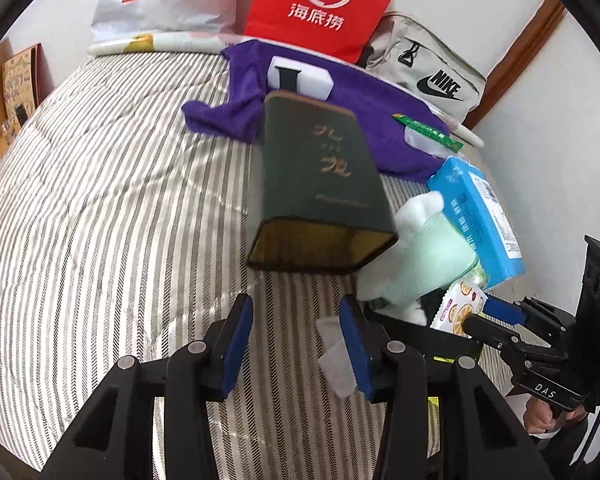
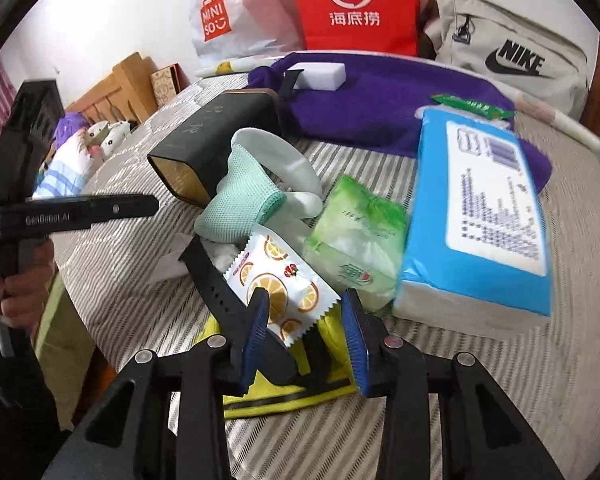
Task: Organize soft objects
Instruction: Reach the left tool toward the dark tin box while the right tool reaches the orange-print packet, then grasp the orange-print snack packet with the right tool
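2 tissue packs (image 2: 480, 216), 1 dark box (image 1: 320, 184), 1 orange-print sachet (image 2: 280, 284).

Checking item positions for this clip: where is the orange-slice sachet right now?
In the right wrist view the orange-slice sachet lies low in the middle of the pile, on a black strap, left of the green tissue pack, its lower end between the right tool's open fingers.
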Motion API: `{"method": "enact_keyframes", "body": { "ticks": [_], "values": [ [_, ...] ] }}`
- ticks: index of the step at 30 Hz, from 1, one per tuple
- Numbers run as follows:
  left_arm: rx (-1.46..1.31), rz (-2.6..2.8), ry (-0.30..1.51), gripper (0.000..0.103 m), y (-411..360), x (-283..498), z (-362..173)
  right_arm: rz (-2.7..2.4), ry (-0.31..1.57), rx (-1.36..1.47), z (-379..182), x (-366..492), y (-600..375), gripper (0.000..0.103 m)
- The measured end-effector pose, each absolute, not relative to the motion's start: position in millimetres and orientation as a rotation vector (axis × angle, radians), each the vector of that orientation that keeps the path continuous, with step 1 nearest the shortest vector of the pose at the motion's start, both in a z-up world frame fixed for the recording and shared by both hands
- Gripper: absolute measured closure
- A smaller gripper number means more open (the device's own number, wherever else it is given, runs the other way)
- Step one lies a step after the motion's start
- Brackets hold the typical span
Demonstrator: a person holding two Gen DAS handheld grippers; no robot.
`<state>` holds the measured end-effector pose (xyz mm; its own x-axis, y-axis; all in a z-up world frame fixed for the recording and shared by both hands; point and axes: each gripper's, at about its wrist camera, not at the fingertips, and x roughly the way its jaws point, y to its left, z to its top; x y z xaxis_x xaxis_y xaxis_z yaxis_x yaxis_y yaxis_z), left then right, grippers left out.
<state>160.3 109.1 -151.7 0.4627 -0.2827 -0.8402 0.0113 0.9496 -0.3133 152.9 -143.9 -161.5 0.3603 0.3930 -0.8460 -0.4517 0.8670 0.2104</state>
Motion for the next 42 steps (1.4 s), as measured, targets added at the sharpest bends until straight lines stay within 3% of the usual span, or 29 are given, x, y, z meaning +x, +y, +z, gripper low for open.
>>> {"method": "enact_keyframes", "body": {
  "ticks": [1,3,12,19,37,38,42],
  "values": [
    [-0.282,-0.18,1.08,0.06,109.9,159.8,-152.7,0.541,1.061,-0.063,-160.5,151.6,-143.8,0.079],
    [-0.281,-0.178,1.084,0.06,110.9,159.0,-154.4,0.551,1.049,-0.066,-155.6,148.3,-144.3,0.092],
    [-0.275,-0.175,1.1,0.06,107.5,155.9,-157.9,0.667,0.987,-0.097,-133.8,127.3,-131.3,0.092],
    [-0.268,-0.188,1.096,0.06,105.8,149.4,-156.9,0.707,1.003,-0.109,-144.1,137.8,-115.2,0.087],
    [-0.269,-0.176,1.117,0.06,109.9,145.2,-166.3,0.714,0.997,-0.115,-146.0,129.2,-121.4,0.088],
    [-0.268,-0.177,1.117,0.06,109.9,145.1,-166.3,0.712,0.996,-0.1,-145.8,132.7,-122.2,0.087],
    [-0.272,-0.18,1.116,0.059,110.2,145.2,-166.7,0.719,0.998,-0.05,-150.7,147.3,-118.6,0.063]
  ]
}}
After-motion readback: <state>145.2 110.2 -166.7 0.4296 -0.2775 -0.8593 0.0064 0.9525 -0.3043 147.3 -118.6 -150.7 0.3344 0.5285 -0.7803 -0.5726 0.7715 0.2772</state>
